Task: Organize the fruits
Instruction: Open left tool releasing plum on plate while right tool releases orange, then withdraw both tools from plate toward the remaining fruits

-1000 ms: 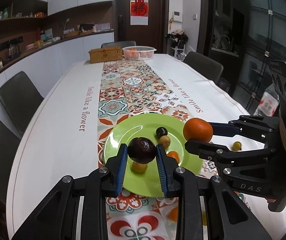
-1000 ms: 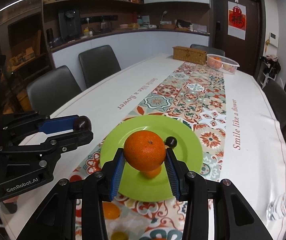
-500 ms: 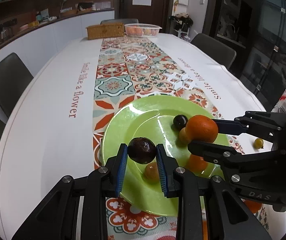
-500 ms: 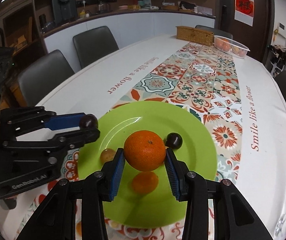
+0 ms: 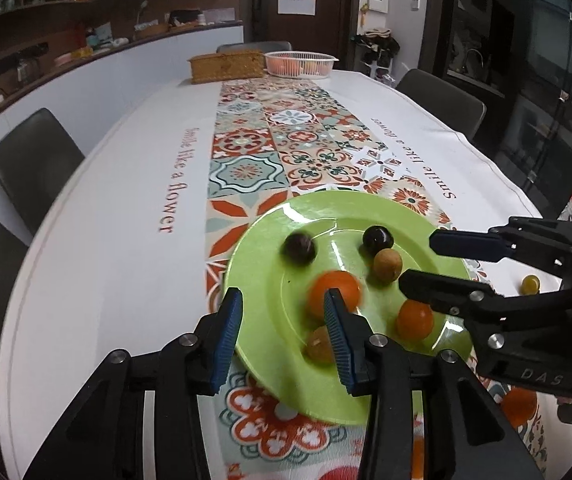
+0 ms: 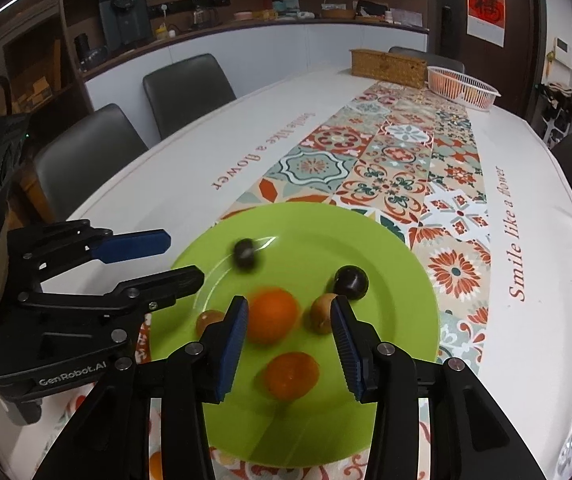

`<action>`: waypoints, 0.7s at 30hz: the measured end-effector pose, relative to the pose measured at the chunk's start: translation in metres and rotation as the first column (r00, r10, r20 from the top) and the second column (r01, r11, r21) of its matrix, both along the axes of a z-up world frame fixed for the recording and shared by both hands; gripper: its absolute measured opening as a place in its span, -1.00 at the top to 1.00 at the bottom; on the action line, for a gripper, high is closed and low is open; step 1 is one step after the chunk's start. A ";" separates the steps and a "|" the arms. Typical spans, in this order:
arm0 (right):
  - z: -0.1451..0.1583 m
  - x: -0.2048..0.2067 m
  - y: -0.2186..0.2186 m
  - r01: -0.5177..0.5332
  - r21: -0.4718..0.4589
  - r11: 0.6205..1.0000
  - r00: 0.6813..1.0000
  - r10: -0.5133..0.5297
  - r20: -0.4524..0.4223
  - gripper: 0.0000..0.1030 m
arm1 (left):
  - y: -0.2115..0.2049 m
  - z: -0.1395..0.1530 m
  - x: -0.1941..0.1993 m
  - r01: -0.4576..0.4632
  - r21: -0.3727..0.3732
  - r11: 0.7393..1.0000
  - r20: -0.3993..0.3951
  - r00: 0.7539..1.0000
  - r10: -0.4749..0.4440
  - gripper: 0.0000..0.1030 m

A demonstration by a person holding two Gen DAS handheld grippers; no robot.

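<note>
Two fruits smear with blur — the dark plum [image 5: 298, 249] and the big orange [image 5: 333, 294] — their surfaces unreadable.

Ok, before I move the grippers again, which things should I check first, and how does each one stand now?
1. Left gripper empty: ok. Its jaws have just been opening, and nothing is between them.
2. Right gripper empty: ok. It is open, and the orange lies on the plate.
3. Fruits at rest: not ok. The dark fruit and the orange look blurred, probably rolling.
4. All fruit on the green plate: not ok. A small yellow fruit lies on the tablecloth beside it.
5. Free room on the plate: ok, its far side is bare.
</note>
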State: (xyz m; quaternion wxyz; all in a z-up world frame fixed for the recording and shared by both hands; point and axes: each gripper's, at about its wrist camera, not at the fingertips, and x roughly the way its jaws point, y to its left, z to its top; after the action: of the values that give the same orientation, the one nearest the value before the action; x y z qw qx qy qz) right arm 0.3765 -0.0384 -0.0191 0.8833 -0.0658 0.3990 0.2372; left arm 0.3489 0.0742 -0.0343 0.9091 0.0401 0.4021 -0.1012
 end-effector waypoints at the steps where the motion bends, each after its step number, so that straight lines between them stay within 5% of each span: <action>1: 0.002 -0.003 0.000 0.000 -0.002 1.000 1.000 0.000 0.007 0.15 | 0.000 0.003 -0.006 -0.007 0.004 1.000 0.009 1.000 0.007 0.16; 9: 0.027 -0.040 -0.008 0.011 -0.013 1.000 0.996 -0.010 0.086 0.02 | -0.005 0.031 -0.043 -0.039 0.067 0.997 0.066 0.997 0.034 0.14; 21: 0.065 -0.096 -0.027 0.027 0.030 0.999 0.987 -0.031 0.158 0.02 | -0.020 0.076 -0.106 -0.044 0.043 0.998 0.176 0.984 0.036 -0.14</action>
State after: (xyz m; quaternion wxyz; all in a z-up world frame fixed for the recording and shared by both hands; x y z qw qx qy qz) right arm 0.2808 -0.0652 0.0459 0.9163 -0.0665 0.3254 0.2240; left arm 0.2429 0.0543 0.0421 0.9416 0.0622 0.3236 -0.0697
